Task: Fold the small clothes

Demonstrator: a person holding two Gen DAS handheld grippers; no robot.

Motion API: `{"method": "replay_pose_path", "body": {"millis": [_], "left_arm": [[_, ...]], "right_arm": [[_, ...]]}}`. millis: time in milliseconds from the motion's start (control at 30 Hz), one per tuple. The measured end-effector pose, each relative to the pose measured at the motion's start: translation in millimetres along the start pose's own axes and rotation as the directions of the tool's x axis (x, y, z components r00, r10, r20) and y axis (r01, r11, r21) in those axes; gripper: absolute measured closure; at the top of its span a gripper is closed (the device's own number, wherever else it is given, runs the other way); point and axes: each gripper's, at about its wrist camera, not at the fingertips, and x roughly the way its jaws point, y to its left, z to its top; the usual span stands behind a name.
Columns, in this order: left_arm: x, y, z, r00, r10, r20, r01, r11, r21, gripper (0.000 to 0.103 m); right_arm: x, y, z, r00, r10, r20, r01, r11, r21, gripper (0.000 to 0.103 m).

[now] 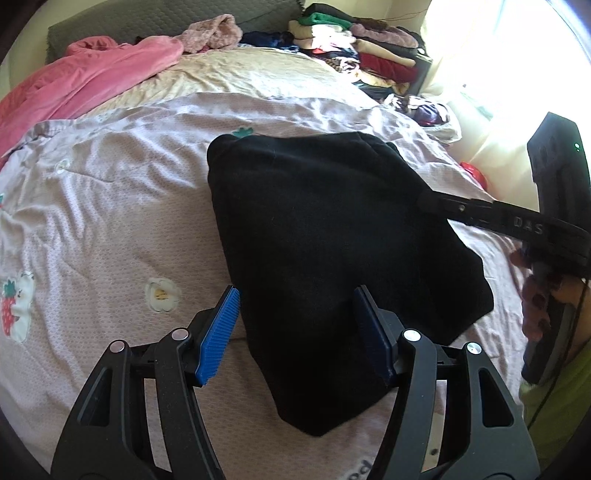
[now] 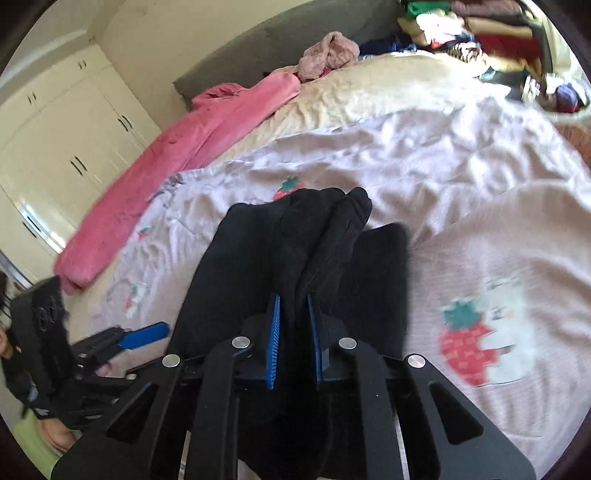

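Observation:
A black garment (image 1: 332,258) lies partly folded on the pale pink bedspread (image 1: 110,206). My left gripper (image 1: 295,306) is open, its blue pads either side of the garment's near left part, holding nothing. My right gripper (image 2: 293,321) is shut on a bunched fold of the black garment (image 2: 295,240) and lifts it over the bed. In the left wrist view the right gripper (image 1: 428,199) reaches in from the right onto the garment's right edge. The left gripper (image 2: 144,338) shows at lower left of the right wrist view.
A pink blanket (image 1: 92,77) lies along the bed's far left. A pile of clothes (image 1: 369,48) sits at the far right corner. A crumpled pink garment (image 1: 214,35) lies by the grey headboard (image 1: 147,18). White wardrobes (image 2: 66,147) stand beyond the bed.

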Motion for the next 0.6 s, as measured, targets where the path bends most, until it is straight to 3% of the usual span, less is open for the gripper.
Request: {"method": "replay_pose_path", "body": {"millis": [100,167,200,233,400,500,600], "left_arm": [[3.4,-8.2,-2.5,1.0,-0.007,-0.019,0.007,1.0,0.007,0.047],[7.8,-12.7,-6.4,1.0,0.005,-0.03,-0.005,1.0,0.021,0.046],[10.0,-14.5,-9.0,0.999,0.019,-0.034,-0.018,0.999,0.031,0.046],[11.0,-15.2,-10.8,0.999,0.023,-0.036,-0.021,0.999,0.035,0.045],[10.0,-11.1,-16.7,0.999,0.016,-0.037,-0.015,1.0,0.027,0.043],[6.5,-7.2,-19.2,1.0,0.003,-0.03,-0.003,1.0,0.016,0.043],[1.8,-5.9,-22.9,1.0,-0.004,-0.014,0.004,1.0,0.015,0.043]], "right_arm": [[6.6,-14.2,-5.0,0.998,-0.054,-0.041,0.054,0.999,0.003,0.089],[23.1,-22.2,-14.2,0.993,-0.078,-0.089,0.08,0.997,0.015,0.083],[29.4,-22.5,-18.6,0.99,-0.1,-0.095,0.101,0.995,0.011,0.072],[33.1,-24.0,-23.7,0.989,-0.113,-0.091,0.115,0.993,0.015,0.07],[20.6,-22.9,-30.6,0.995,-0.082,-0.05,0.085,0.995,0.058,0.065],[4.6,-17.8,-35.1,0.997,-0.067,-0.031,0.069,0.997,0.042,0.054],[-7.3,-14.7,-45.3,0.999,-0.039,-0.025,0.04,0.998,0.039,0.05]]}}
